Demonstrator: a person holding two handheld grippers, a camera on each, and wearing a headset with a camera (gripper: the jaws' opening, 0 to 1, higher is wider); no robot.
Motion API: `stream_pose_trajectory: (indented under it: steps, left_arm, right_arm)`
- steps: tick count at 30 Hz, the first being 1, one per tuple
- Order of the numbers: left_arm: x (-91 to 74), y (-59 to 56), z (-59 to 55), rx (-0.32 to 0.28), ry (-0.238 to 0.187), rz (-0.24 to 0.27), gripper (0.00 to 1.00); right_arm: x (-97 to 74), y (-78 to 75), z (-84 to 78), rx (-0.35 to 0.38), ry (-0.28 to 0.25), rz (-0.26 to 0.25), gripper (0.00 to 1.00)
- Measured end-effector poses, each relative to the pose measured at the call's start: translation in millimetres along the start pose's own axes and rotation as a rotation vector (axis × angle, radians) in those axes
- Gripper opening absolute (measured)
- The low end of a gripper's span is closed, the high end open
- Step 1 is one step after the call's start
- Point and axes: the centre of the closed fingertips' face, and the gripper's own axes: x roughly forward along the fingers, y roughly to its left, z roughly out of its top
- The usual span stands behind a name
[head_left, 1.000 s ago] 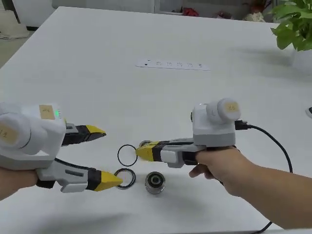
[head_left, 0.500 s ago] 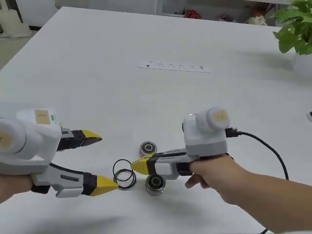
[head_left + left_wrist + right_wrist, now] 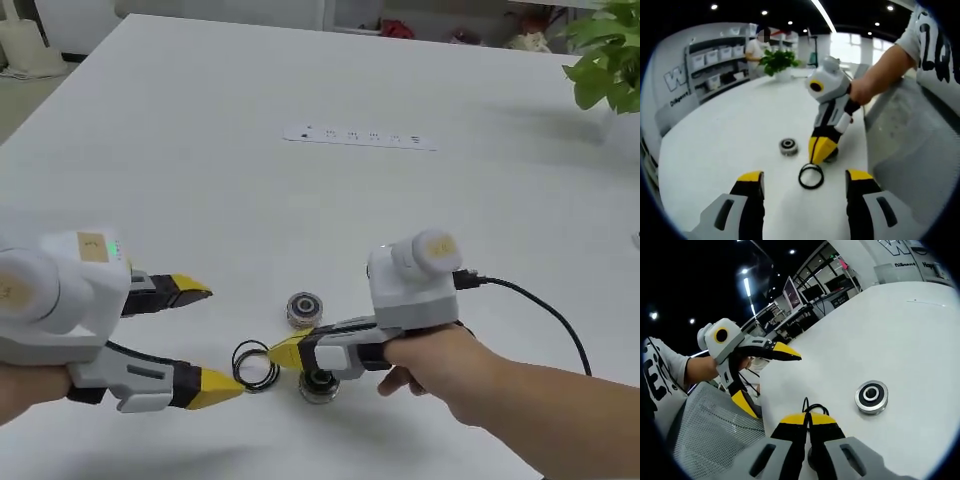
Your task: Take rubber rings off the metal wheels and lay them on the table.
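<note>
A ring (image 3: 805, 402), pinched in the right gripper's (image 3: 285, 352) pressed-together jaws, is now brought onto the second ring (image 3: 811, 187) on the desk (image 3: 300, 200). The left gripper's (image 3: 205, 338) jaws are spread. Release is judged due.

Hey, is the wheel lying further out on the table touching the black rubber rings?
Apart. The left gripper view shows a strip of bare white table between the wheel and the rubber rings.
</note>
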Motion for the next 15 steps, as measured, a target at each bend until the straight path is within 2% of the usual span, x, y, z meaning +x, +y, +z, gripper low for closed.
stream_pose_trajectory:
  steps: [11,15]
  left_arm:
    - [0.3,-2.9,-6.6,-0.012,0.014,-0.003,0.67]
    - [-0.3,-2.5,-8.0,-0.015,0.017,-0.002,0.67]
  right_arm:
    - [0.8,-4.1,-4.0,-0.007,0.010,-0.020,0.00]
    - [1.7,-5.5,-6.9,-0.024,0.023,-0.029,0.03]
